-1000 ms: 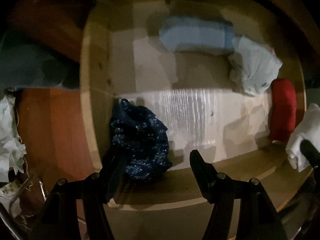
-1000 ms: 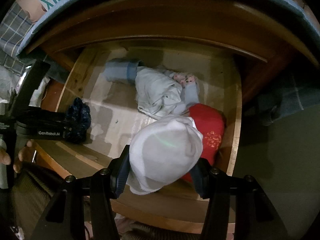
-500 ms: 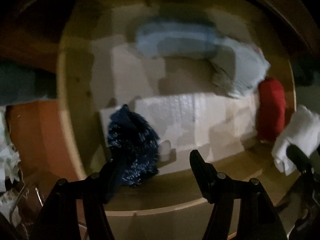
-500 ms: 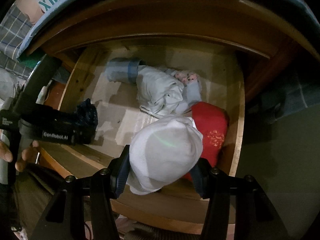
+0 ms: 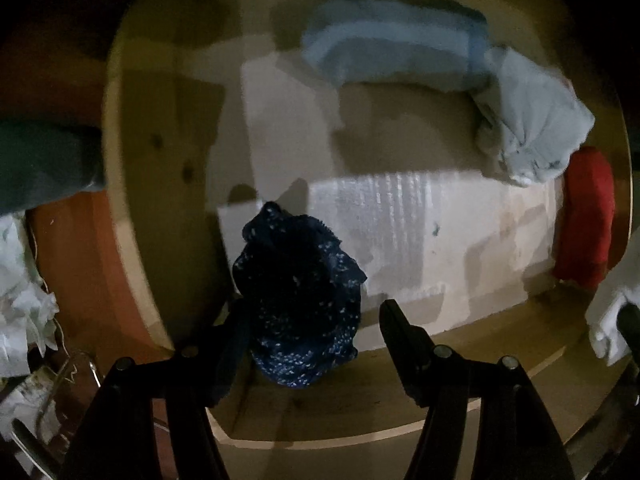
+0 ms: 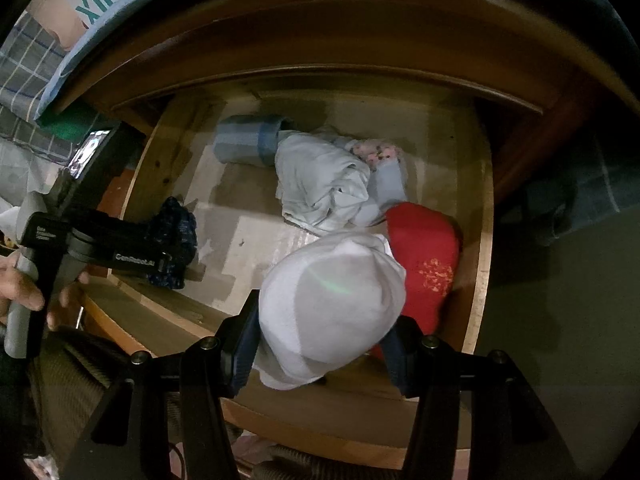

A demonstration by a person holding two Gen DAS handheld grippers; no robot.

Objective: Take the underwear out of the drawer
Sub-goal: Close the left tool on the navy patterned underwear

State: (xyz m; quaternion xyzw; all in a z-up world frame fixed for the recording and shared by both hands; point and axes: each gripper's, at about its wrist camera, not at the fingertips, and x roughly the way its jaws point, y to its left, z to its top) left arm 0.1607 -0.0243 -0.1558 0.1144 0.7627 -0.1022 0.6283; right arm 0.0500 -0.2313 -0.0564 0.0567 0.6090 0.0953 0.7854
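The drawer (image 6: pixel 478 280) is standing pulled out, and both grippers are working over it at once. The right gripper (image 6: pixel 326 344) is pointing steeply down near the drawer's front right corner, its jaws clamped on a white bundle of underwear (image 6: pixel 332 304) that is bulging up between them — judging by how it is sitting over the front wall, it is already lifted clear of the floor of the drawer. The left gripper (image 5: pixel 308 332) is hanging over the front left corner with its jaws apart, straddling a dark blue speckled piece (image 5: pixel 298 300); the left jaw appears to be touching the cloth, while the right jaw is standing clear of it, so nothing is being gripped yet. Staying behind in the drawer are 4 more items: a red piece (image 6: pixel 424 256) against the right wall, a pale grey crumpled piece (image 6: pixel 324 184) and a small floral one (image 6: pixel 376 152) toward the back, and a light blue folded piece (image 5: pixel 392 44) along the back wall. The step in hand looks like the pick-up of the blue piece; the next move is calling for the left jaws closing squarely on the bundle — then both hands lifting out over the front wall.
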